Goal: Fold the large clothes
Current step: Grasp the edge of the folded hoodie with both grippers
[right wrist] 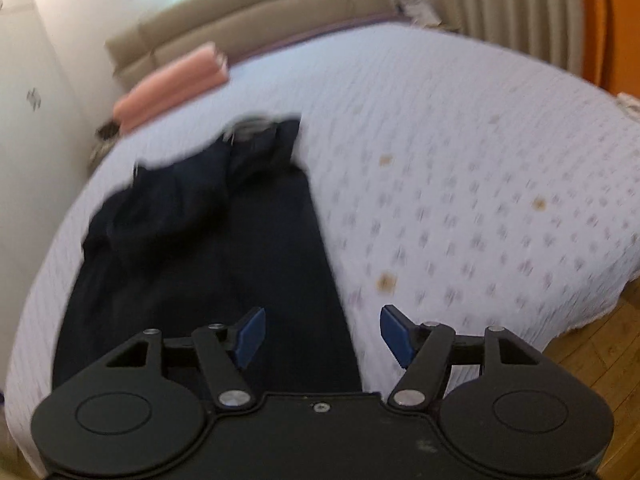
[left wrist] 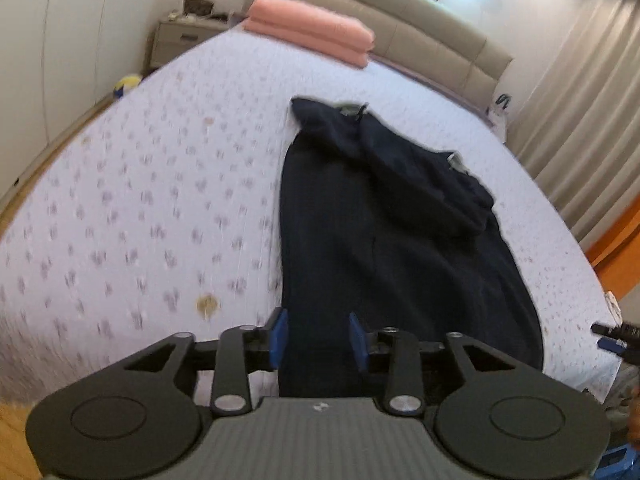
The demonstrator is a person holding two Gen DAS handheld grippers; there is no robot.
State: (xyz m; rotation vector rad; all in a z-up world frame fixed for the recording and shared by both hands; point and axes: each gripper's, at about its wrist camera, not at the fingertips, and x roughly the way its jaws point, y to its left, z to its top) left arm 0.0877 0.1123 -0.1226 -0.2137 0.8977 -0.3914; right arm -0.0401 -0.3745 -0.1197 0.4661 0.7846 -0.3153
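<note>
Both tongs, left [left wrist: 318,338] and right [right wrist: 322,334], gape empty above blurred dark garment [left wrist: 380,220], hem hidden.

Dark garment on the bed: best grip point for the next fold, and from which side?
Probably the near hem of the garment, approached from the foot of the bed. That end lies flat and smooth; the far end is bunched. Both claws, left and right, hang open above it.

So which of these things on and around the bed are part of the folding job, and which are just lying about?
Part of the job:
- dark garment, spread on the bed
- left gripper, open
- right gripper, open

Just lying about:
- pink folded blanket by the headboard
- nightstand
- curtain
</note>
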